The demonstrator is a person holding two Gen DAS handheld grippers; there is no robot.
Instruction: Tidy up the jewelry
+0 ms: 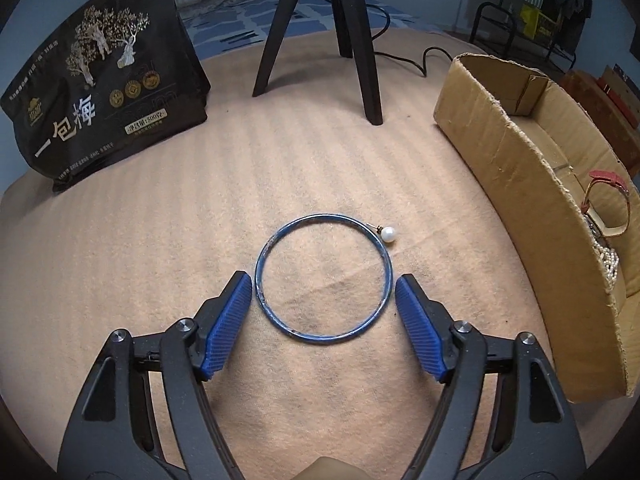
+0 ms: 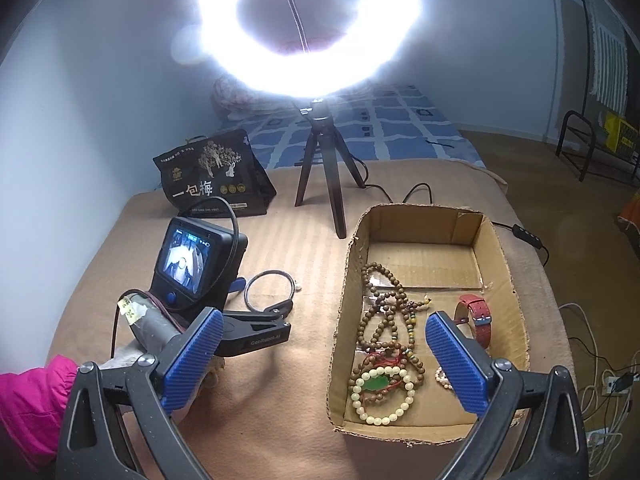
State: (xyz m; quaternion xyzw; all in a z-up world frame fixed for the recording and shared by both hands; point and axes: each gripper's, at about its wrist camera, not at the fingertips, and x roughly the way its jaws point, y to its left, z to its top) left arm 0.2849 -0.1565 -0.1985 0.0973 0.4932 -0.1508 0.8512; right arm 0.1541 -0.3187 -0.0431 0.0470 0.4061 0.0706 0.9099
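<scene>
A thin blue bangle [image 1: 322,276] lies flat on the tan cloth, with a small pearl earring [image 1: 386,234] touching its far right rim. My left gripper [image 1: 323,286] is open, its blue pads on either side of the bangle's near half, low over the cloth. The bangle also shows in the right wrist view [image 2: 267,291], beside the left gripper [image 2: 262,308]. My right gripper [image 2: 320,330] is open and empty, raised above the near end of the cardboard box [image 2: 500,240], which holds wooden bead strands [image 2: 384,312], a cream bead bracelet [image 2: 380,396] and a red watch [image 2: 476,312].
A black printed bag [image 1: 104,84] stands at the back left. A ring light's tripod [image 1: 344,36] stands at the back middle, its cable trailing right. The box wall [image 1: 520,184] runs along the right. The cloth's edge drops to the floor at the right [image 2: 560,320].
</scene>
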